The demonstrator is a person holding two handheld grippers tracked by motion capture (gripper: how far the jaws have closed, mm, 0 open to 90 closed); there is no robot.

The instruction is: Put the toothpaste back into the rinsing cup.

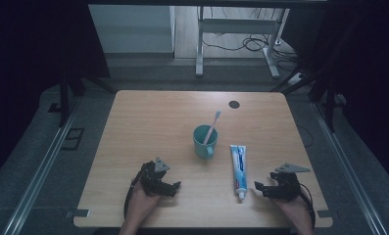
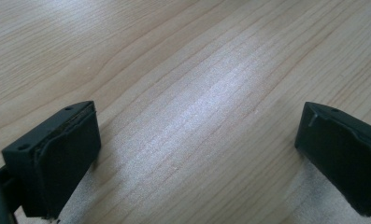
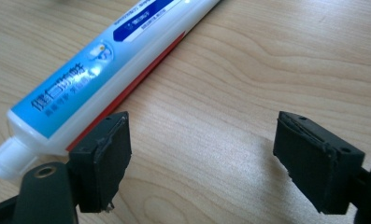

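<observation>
Dim floor and desk legs lie beyond a pale wooden bench [image 1: 148, 122] that carries a green cup [image 1: 205, 142] with a toothbrush [image 1: 212, 126] and, to its right, a toothpaste tube [image 1: 238, 166] lying flat. I judge the approach to the tube is in hand: the right tool [image 1: 259, 188], released and empty, sits just beside the cap end, tube outside its jaws. Next it must shift over to straddle the tube. The left tool [image 1: 175, 186] rests released over bare wood.

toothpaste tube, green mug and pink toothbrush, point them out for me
white and blue plastic toothpaste tube [image 1: 238, 165], high view, middle of its printed body
green plastic mug [image 1: 202, 145], high view, outer wall
pink plastic toothbrush [image 1: 214, 121], high view, handle above the mug's rim
</observation>
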